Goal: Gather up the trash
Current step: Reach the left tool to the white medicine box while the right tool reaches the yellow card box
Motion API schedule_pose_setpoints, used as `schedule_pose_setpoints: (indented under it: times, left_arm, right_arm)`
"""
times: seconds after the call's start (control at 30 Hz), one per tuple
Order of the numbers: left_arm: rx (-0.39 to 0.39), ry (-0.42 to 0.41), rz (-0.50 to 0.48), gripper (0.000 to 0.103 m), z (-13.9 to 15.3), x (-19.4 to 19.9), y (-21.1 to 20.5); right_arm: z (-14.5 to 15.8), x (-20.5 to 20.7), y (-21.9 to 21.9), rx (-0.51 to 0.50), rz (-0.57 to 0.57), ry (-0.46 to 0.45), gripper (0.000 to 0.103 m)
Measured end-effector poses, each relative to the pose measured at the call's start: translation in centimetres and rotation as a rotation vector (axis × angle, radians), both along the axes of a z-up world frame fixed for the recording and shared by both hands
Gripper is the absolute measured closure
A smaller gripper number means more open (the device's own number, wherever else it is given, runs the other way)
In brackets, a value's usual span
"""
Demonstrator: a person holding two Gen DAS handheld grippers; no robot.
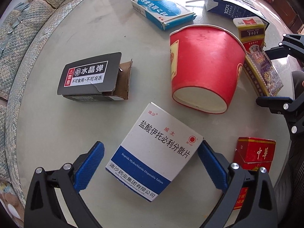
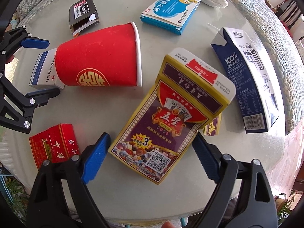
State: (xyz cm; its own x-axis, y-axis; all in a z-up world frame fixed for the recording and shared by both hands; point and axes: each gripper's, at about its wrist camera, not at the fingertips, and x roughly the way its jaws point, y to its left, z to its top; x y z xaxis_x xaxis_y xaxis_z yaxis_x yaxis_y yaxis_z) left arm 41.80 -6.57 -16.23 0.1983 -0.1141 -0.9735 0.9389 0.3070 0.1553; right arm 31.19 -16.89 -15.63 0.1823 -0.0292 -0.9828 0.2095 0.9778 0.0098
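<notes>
Low in the left wrist view, the left gripper point(image 1: 151, 166) straddles the white-and-blue medicine box point(image 1: 154, 152), jaws wide, left pad apart, while the right gripper point(image 2: 150, 156) likewise brackets the playing-card box point(image 2: 167, 125) at centre frame without clamping.

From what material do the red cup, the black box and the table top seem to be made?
Red cup: probably coated paper; rolled white rim, matte scuffed wall, recessed white base.
Black box: cardboard; brown corrugated edge shows at its torn open end, printed label on top.
Table top: hard and glossy, perhaps glass or polished stone; it shows pale reflections. Which one, I cannot tell.
</notes>
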Motion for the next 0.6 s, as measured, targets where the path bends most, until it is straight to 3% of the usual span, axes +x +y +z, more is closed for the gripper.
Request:
schedule_pose_setpoints:
  times: [0.1, 0.2, 0.37, 0.6]
  left_arm:
    - [-0.009, 0.026, -0.019, 0.023, 0.3, 0.0, -0.2]
    - [-0.008, 0.020, -0.021, 0.028, 0.4, -0.2, -0.4]
    - [-0.013, 0.014, -0.001, 0.031, 0.5, -0.2, -0.4]
    - [-0.044, -0.015, 0.128, 0.033, 0.7, 0.2, -0.1]
  right_arm:
    - [0.3, 0.0, -0.1, -0.001, -0.001, -0.005, 0.026]
    - [0.4, 0.1, -0.3, 0.001, 0.003, -0.008, 0.029]
    - [0.6, -0.3, -1.5, 0.016, 0.014, -0.014, 0.033]
    - [0.6, -1.1, -2.6, 0.022, 0.013, -0.029, 0.035]
